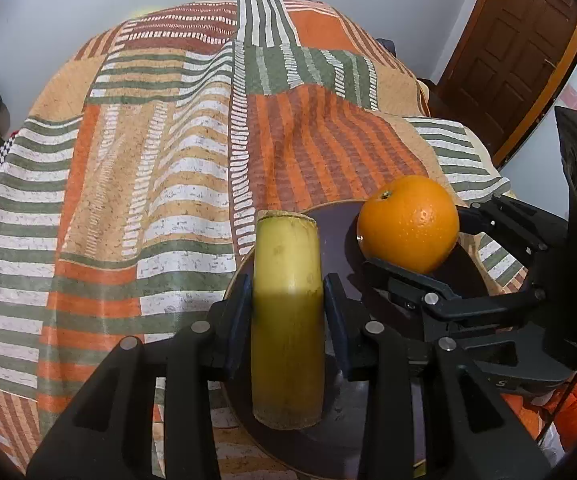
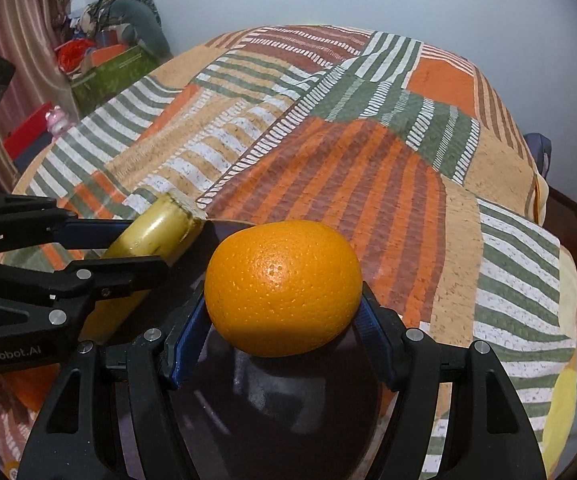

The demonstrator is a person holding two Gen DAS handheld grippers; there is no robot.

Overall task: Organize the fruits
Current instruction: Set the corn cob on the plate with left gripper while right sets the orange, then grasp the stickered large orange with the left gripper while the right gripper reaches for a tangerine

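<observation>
Status, left to right:

- Left hand-held gripper (image 1: 288,312): closed to a narrow gap on a yellow-green stalk piece (image 1: 287,320), pads against both sides. Cut at both ends; looks like a length of sugarcane, though identity uncertain. Held above the near-left part of a dark round plate (image 1: 340,236); whether the lower end touches the plate, cannot tell.
- Right hand-held gripper (image 2: 284,320): set at about mid width, blue pads against both sides of an orange (image 2: 283,288). Held over the far-right part of the same plate; contact with the plate surface not confirmed.
- Plate position: on a bed under a striped patchwork bedspread (image 1: 128,200), at the near edge.

Progress, as a judgement: both items gripped and brought over the plate, neither released. Remaining: lower each to the plate, open the pads, withdraw. No other fruit visible on the bedspread, so probably the last two placements.

Count:
- Stalk pieces: one.
- Oranges: one.
- Plates: one.
- Hand-held grippers: two, both loaded.
</observation>
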